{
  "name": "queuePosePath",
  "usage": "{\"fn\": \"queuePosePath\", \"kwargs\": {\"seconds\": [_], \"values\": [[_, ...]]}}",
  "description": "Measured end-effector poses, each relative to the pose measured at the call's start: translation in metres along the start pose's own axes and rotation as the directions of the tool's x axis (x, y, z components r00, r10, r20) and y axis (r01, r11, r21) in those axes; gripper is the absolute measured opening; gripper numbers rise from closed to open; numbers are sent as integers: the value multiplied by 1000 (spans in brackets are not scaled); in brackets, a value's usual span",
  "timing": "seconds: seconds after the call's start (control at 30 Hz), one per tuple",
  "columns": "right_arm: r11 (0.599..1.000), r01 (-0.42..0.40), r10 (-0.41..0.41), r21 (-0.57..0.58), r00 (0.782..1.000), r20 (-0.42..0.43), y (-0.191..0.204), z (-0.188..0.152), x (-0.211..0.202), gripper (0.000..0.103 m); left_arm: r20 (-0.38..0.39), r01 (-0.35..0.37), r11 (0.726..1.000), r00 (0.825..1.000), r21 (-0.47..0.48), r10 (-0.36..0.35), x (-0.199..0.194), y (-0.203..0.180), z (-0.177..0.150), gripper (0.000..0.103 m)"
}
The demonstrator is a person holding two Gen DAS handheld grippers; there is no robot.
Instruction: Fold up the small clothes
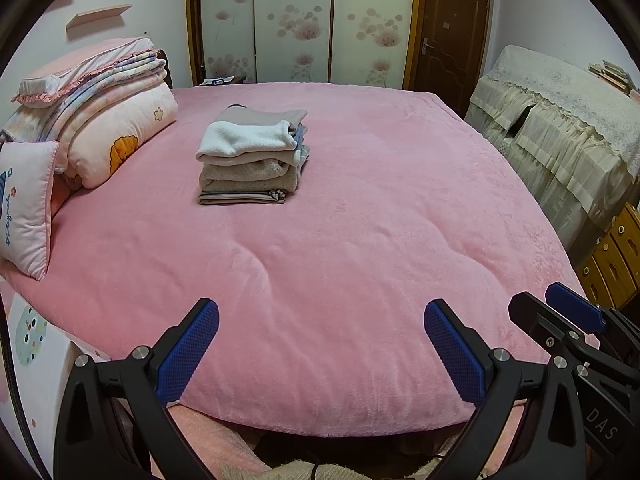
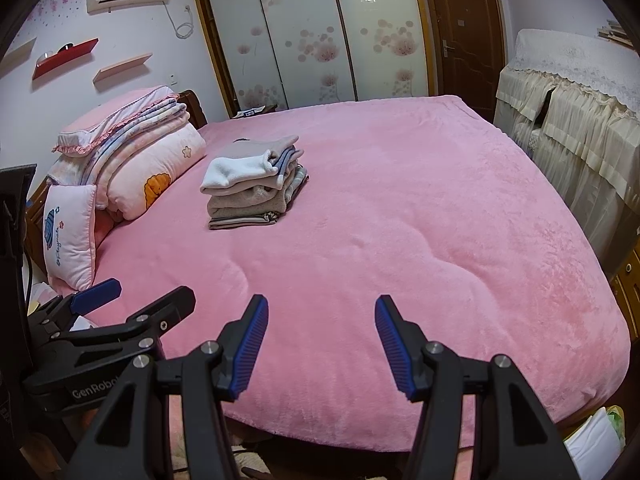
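A neat stack of folded small clothes sits on the pink bed, left of its middle, with a white fleece piece on top and beige and striped pieces below. My left gripper hovers over the bed's near edge, open, with nothing between its blue pads. My right gripper hangs beside it, also open and empty. Each gripper shows in the other's view: the right gripper at the right edge, the left gripper at the lower left. Both are far from the stack.
Folded quilts and pillows pile up at the bed's left head end. A lace-covered piece of furniture stands to the right, wooden drawers below it. Wardrobe doors and a brown door line the far wall.
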State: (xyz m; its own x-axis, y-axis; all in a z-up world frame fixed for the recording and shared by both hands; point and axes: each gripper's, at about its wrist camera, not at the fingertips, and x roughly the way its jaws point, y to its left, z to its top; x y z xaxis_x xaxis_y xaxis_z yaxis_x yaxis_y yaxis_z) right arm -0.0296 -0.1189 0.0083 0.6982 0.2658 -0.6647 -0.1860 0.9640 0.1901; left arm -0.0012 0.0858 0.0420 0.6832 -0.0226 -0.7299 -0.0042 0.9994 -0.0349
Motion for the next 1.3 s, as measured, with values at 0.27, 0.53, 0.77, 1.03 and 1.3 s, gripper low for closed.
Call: {"fn": "queuePosePath", "kwargs": {"seconds": [0.27,0.53,0.77,1.03,1.3], "values": [[1000,0,0,0,1000,0,-1,0,1,56,0,-1,1000,1000,0,1,-1,0,-1,102],[1000,0,0,0,1000,0,-1,-1,1,56,-5,-1,1000,1000,-3,1,-1,2,-2,102],[1000,0,0,0,1000,0,-1,-1,1,56,-6,-1,1000,1000,-4,1,-1,2,-2,102],[1000,0,0,0,1000,-1,-1,-1,1,56,-13,-2,1000,1000,-4,2,0,2,-3,101],[1000,-1,1,1,1000,0,-2,-1,1,56,-17,-2,1000,1000,-8,2,0,1,-4,101]]}}
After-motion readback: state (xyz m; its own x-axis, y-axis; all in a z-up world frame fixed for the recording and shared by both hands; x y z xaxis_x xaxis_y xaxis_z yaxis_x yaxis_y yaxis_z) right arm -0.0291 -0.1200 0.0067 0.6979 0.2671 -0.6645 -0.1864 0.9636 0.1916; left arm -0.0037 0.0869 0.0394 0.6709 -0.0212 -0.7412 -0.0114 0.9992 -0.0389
